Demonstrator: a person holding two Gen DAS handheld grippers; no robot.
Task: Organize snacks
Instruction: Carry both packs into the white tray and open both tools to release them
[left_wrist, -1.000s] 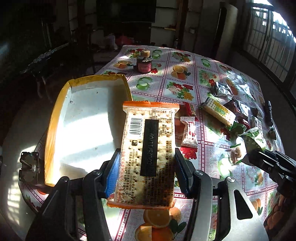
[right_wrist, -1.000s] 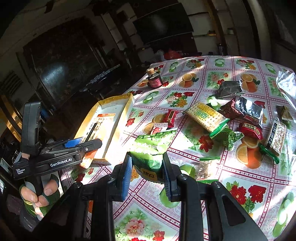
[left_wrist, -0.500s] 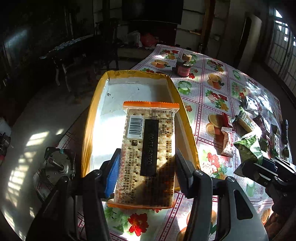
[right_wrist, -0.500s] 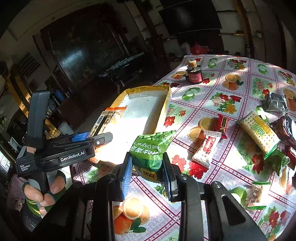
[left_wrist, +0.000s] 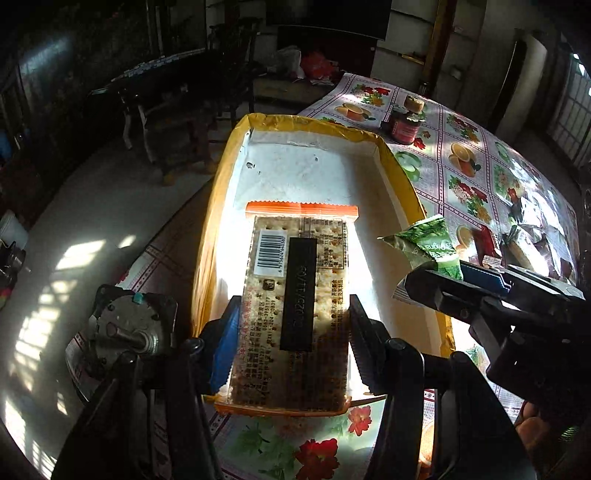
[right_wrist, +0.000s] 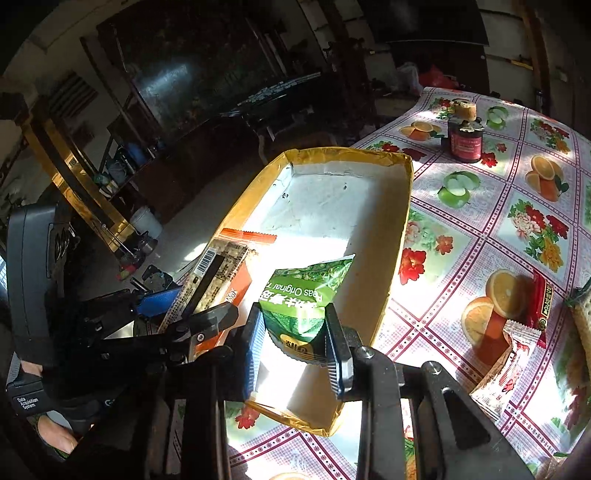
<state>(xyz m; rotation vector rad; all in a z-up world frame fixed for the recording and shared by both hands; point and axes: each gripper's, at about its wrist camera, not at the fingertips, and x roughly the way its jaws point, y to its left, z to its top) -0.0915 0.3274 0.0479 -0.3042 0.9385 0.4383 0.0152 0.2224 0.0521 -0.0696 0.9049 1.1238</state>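
My left gripper (left_wrist: 291, 343) is shut on a clear cracker pack (left_wrist: 295, 295) with orange ends and a barcode, held over the near end of the yellow-rimmed white tray (left_wrist: 221, 177). In the right wrist view the same cracker pack (right_wrist: 218, 273) and left gripper (right_wrist: 192, 314) show at the tray's (right_wrist: 402, 221) left side. My right gripper (right_wrist: 293, 341) is shut on a green pea snack bag (right_wrist: 306, 295), hanging above the tray's near right part. From the left wrist view the green bag (left_wrist: 428, 247) and right gripper (left_wrist: 436, 284) come in over the tray's right wall.
A dark red jar (right_wrist: 464, 138) with a cork lid stands beyond the tray on the fruit-print tablecloth (right_wrist: 480, 229). Red and white snack packets (right_wrist: 517, 332) lie right of the tray. A small motor (left_wrist: 125, 325) sits by the table's left edge. A hand (right_wrist: 55, 435) grips the left tool.
Both grippers have moved left with their packs, from beside the tray to above it. The green bag now hangs over the tray's right side, and the cracker pack over its near end.
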